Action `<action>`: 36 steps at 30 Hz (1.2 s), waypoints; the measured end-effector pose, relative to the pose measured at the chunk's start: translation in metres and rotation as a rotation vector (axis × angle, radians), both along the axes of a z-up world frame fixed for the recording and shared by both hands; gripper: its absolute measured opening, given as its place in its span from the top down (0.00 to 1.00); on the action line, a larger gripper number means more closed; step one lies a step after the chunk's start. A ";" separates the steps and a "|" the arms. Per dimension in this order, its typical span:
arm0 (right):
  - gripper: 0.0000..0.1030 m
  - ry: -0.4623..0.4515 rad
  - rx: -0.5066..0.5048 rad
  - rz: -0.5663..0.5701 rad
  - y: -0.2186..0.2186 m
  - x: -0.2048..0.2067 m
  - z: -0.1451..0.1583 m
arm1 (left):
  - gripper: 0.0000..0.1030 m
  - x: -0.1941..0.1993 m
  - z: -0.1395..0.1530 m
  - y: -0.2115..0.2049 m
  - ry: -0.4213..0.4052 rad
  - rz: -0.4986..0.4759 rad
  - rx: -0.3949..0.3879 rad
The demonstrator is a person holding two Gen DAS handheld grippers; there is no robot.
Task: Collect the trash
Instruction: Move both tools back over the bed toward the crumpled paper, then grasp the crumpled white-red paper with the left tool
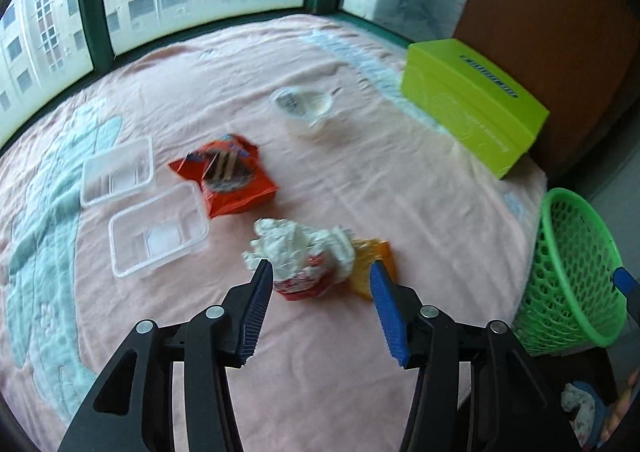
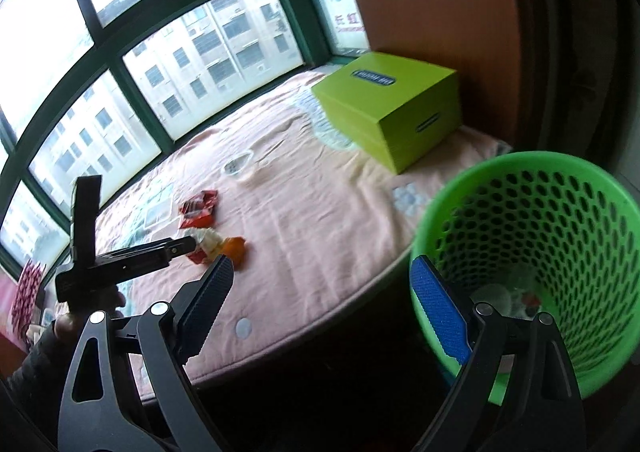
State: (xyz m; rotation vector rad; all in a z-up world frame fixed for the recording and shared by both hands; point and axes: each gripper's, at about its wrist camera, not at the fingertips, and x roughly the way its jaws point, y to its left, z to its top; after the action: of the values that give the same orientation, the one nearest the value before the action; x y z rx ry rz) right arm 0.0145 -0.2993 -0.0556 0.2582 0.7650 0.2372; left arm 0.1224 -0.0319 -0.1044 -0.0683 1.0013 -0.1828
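My left gripper (image 1: 322, 272) is open, its blue pads on either side of a pile of crumpled white tissue (image 1: 298, 246), a red-and-white wrapper (image 1: 306, 284) and an orange wrapper (image 1: 370, 264) on the pink bedspread (image 1: 360, 179). A red snack bag (image 1: 226, 173) lies beyond, a clear plastic bag (image 1: 302, 103) farther back. My right gripper (image 2: 320, 272) is open and empty, its right pad by the rim of the green mesh basket (image 2: 532, 236), which holds some trash. The basket also shows in the left wrist view (image 1: 568, 276).
Two clear plastic trays (image 1: 156, 230) (image 1: 118, 169) lie left of the snack bag. A lime-green box (image 1: 476, 103) stands at the bed's far right by a brown wall. Windows run behind the bed. The left gripper and hand show in the right wrist view (image 2: 120, 256).
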 end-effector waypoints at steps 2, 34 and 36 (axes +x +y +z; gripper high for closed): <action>0.13 0.010 -0.017 0.012 0.008 0.004 -0.004 | 0.52 0.004 -0.006 0.003 0.009 0.004 -0.008; 0.13 0.062 0.000 0.067 0.028 0.017 -0.028 | 0.59 0.018 -0.019 0.012 0.002 0.025 -0.024; 0.13 0.065 -0.005 0.073 0.031 0.018 -0.030 | 0.63 0.016 -0.015 0.014 -0.011 0.026 -0.018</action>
State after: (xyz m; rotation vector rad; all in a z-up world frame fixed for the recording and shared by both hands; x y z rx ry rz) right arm 0.0329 -0.2682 -0.0852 0.2346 0.8401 0.2976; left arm 0.1382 -0.0175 -0.1197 -0.0968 0.9878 -0.1683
